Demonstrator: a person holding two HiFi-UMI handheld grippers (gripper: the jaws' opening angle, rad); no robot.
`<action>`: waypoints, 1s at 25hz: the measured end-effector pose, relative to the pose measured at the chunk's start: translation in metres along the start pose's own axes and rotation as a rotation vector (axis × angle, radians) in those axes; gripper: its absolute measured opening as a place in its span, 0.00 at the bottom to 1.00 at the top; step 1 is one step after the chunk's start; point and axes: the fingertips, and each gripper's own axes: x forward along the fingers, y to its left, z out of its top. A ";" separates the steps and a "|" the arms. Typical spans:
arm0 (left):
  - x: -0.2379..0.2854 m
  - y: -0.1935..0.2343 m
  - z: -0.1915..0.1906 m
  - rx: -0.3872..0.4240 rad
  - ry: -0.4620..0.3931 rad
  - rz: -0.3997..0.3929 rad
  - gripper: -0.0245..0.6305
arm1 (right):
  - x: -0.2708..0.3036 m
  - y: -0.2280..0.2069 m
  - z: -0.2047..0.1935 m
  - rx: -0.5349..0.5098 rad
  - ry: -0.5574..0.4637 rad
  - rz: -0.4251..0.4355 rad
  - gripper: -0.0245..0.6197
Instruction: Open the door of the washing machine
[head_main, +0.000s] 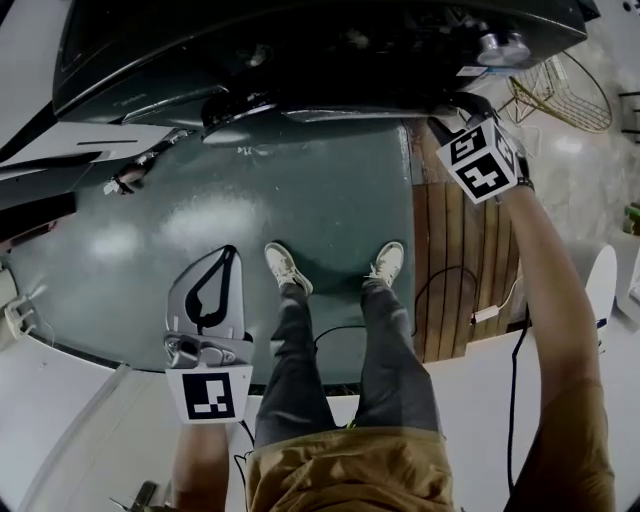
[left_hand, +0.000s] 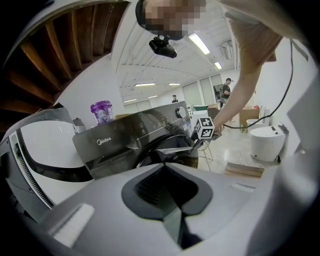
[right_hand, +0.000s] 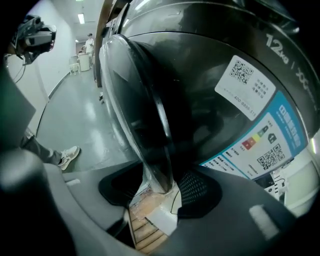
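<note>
A dark front-loading washing machine (head_main: 300, 50) stands ahead of me, and its round glass door (right_hand: 145, 100) looks slightly ajar. My right gripper (head_main: 450, 110), under its marker cube, sits at the door's right edge. In the right gripper view the door's rim runs down between the pads (right_hand: 197, 187) of my right gripper (right_hand: 160, 187), which close on it from both sides. My left gripper (head_main: 205, 290) hangs low over the green floor, well short of the machine, shut with nothing in it. From the left gripper (left_hand: 167, 192) I see the machine (left_hand: 125, 140) and its door (left_hand: 165, 145).
A purple tub (left_hand: 102, 111) stands on top of the machine. A wooden slatted board (head_main: 465, 270) with a cable across it lies to the right, with a wire basket (head_main: 565, 90) behind it. A white round appliance (left_hand: 267, 142) stands on the floor. My feet (head_main: 285, 268) face the door.
</note>
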 end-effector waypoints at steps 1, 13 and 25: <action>0.000 -0.001 0.000 0.002 0.001 -0.001 0.13 | 0.000 -0.001 -0.001 -0.004 0.004 0.003 0.37; -0.006 -0.011 -0.004 0.009 0.028 -0.017 0.13 | 0.004 0.002 -0.012 -0.124 0.090 0.020 0.29; -0.002 -0.008 -0.001 0.006 0.021 -0.014 0.13 | 0.001 0.002 -0.016 -0.247 0.119 0.040 0.25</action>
